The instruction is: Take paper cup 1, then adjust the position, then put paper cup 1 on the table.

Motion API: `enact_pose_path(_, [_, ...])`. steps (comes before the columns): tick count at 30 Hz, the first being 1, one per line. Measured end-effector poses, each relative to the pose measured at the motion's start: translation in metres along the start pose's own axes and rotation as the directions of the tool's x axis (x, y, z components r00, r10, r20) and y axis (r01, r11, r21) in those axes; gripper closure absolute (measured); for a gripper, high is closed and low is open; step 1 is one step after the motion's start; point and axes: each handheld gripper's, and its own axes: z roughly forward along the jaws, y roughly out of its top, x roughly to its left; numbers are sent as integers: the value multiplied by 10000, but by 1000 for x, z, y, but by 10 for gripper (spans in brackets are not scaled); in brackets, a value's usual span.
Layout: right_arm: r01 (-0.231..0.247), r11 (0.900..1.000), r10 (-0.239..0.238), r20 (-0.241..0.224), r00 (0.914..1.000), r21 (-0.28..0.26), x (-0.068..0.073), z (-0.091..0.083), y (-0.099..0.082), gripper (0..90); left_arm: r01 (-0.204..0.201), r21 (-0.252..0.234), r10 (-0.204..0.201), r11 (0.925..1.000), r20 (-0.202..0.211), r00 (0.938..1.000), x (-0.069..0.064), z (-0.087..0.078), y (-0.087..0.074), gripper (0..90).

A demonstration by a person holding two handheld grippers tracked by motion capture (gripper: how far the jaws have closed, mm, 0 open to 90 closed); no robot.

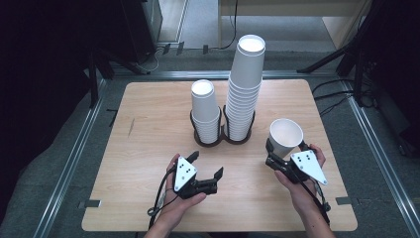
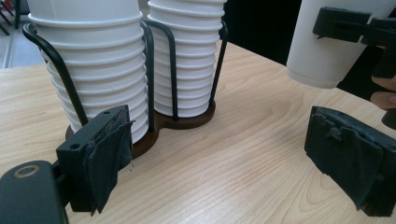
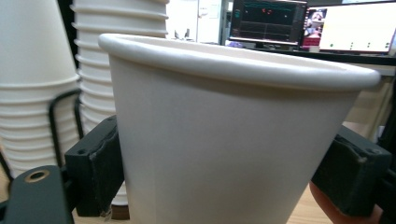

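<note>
High view: my right gripper (image 1: 277, 154) clamps a single white paper cup (image 1: 286, 137) by its lower wall, lifted off the table (image 1: 148, 144) near its right edge, mouth up and tilted. My left gripper (image 1: 205, 166) rests near the front edge, jaws spread with nothing between them.

The risk I see is the thin wall — if I squeeze harder it may buckle, and if I loosen the grip the tapered cup may slide down and drop. Swinging it toward the wire cup holder (image 1: 221, 135) at the table's middle, I could clip the taller stack (image 1: 244, 89) and tip it, since it rises well above the wire loops.

Count: one loose cup, two nested stacks — the shorter stack (image 1: 205, 111) on the left, the taller on the right — one two-ring holder, two grippers. The cups within each stack are too tightly nested to count exactly.
</note>
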Motion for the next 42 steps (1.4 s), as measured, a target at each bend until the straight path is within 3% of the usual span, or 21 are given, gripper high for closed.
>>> enact_pose_path(17, [286, 9991, -298, 372, 9989, 328, -23, 12, -15, 132, 19, 91, -19, 10000, -29, 10000, 2, -1, -1, 81])
enact_pose_path(23, [426, 9983, -438, 272, 9987, 407, -28, 15, -21, 132, 62, 132, -62, 9999, -16, 10000, 2, 1, -2, 80])
enact_pose_path(30, [112, 9982, -137, 428, 9990, 590, -37, 20, -28, 132, 51, 203, -51, 9998, 21, 10000, 2, 2, -3, 81])
enact_pose_path(42, [118, 9972, -171, 708, 9973, 744, -45, 24, -33, 131, 33, 228, -33, 9997, 10, 10000, 2, 1, -4, 81])
